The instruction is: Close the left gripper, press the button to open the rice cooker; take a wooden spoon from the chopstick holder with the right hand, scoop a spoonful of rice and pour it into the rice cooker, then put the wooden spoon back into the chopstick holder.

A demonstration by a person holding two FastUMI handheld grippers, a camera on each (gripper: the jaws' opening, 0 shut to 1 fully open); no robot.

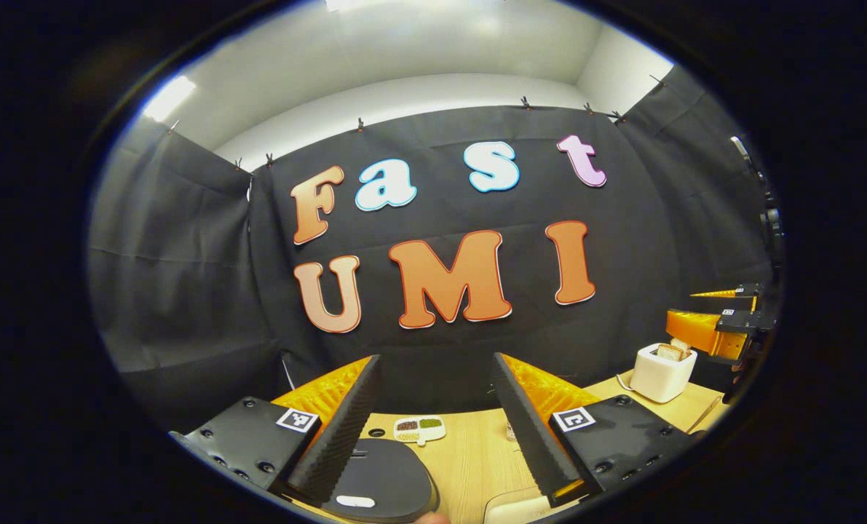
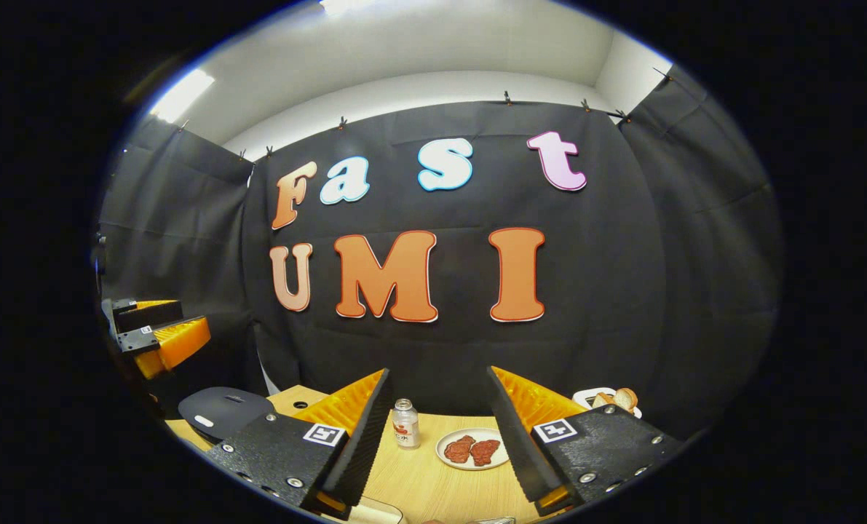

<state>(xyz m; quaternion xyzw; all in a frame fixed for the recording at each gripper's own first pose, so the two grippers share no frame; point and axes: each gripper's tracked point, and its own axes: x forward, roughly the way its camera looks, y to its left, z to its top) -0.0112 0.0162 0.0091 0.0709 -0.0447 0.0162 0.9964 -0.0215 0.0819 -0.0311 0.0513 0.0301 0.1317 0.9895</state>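
Here the dark round rice cooker (image 1: 382, 480) has its lid down; the left gripper (image 1: 433, 429) and the right gripper (image 2: 437, 429) hang above the table, both wide open and holding nothing.

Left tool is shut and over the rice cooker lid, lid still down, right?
Not quite: the left tool is open, its fingers standing wide apart in the left gripper view. The rest holds: it is over the rice cooker, whose lid is down.
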